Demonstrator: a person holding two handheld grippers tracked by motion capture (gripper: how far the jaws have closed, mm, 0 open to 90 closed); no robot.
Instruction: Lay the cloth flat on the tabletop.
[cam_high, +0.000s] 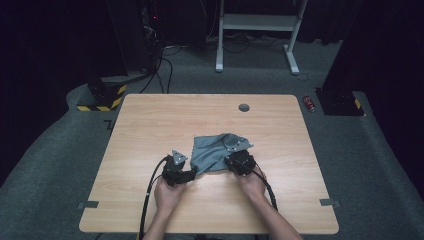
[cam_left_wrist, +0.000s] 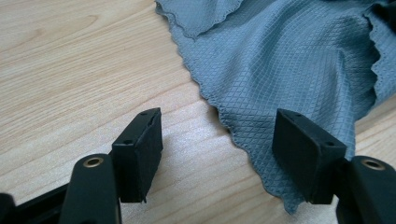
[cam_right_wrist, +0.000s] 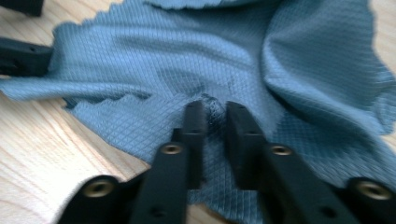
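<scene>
The right tongs are nearly closed, pinching a small pucker of the grey cloth, apparently to lift that spot; blur hides how firm the bite is. The left tongs gape wide and empty, straddling the cloth's scalloped near edge, ready to take it. The cloth lies crumpled mid-tabletop.

Bare forearms and hands, no sleeves. Left black two-jaw gripper topped by a grey three-cornered plate, trailed by a thick black cable looping toward the table's near edge. Right black two-jaw gripper likewise plated and cabled. Jaws flat, matte, rectangular, fastened with small dark screws; brass-coloured rivets at the arm joints.
</scene>
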